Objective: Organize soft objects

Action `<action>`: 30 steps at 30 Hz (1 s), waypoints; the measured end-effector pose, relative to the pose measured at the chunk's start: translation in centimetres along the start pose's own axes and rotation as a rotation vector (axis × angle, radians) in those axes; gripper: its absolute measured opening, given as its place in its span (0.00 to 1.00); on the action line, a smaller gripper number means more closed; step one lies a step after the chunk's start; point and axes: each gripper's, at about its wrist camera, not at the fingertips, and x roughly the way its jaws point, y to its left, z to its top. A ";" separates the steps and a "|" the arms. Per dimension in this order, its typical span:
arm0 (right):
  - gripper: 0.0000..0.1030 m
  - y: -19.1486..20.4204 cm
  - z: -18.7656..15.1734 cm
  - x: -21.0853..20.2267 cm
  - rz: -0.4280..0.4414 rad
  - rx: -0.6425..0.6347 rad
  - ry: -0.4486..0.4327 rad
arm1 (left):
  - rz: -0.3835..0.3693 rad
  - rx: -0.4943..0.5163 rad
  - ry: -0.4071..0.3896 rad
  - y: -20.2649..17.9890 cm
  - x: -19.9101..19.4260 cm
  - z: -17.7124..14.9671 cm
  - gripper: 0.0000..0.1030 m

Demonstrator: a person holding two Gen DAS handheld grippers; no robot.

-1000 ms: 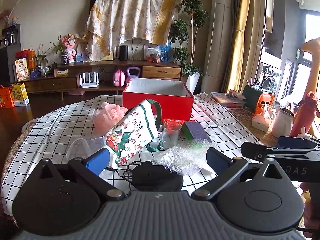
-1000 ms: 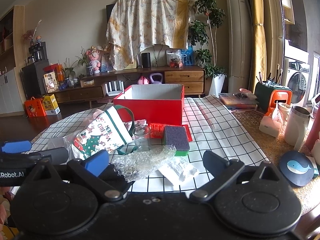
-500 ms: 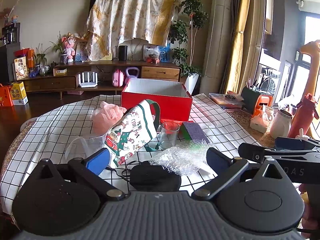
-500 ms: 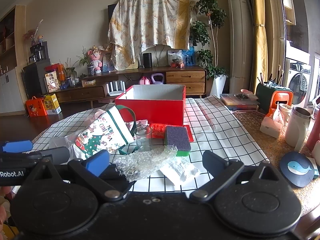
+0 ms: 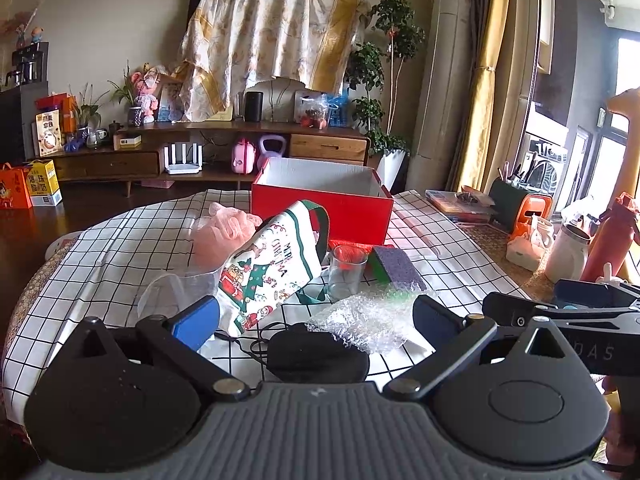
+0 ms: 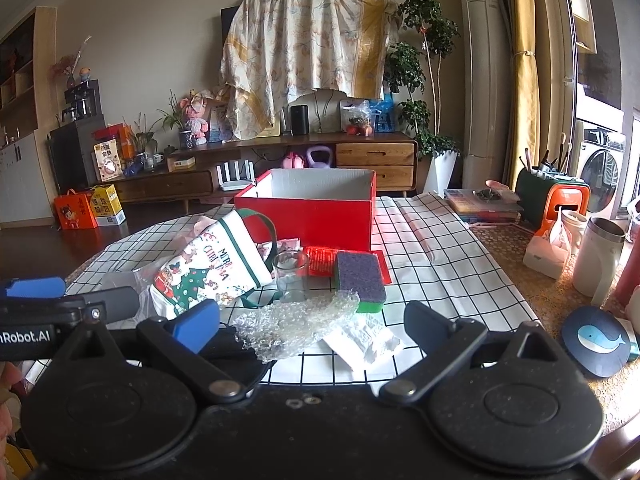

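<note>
While both tools wait: left gripper (image 5: 316, 316) and right gripper (image 6: 312, 320) spread apart, empty.
Bubble wrap (image 6: 296, 320): light, crushable; pinch an edge.

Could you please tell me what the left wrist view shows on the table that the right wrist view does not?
Only the left wrist view shows the pink plush clearly and the red bottle. Only the right wrist view shows the whale coaster and white packet. Both show the red box, Christmas bag, glass, sponge, bubble wrap and black mask.
</note>
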 end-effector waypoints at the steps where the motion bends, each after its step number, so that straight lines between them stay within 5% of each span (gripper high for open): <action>1: 0.96 0.0 0.0 0.0 0.000 0.000 0.000 | 0.003 -0.001 -0.001 0.0 0.0 0.0 1.00; 18: 0.94 0.4 -0.2 0.6 0.023 -0.010 0.014 | 0.018 -0.015 0.015 0.8 0.7 -0.3 1.00; 30: 0.85 -0.3 -0.1 5.5 0.062 -0.091 0.094 | 0.013 0.022 0.070 3.0 5.9 0.7 1.00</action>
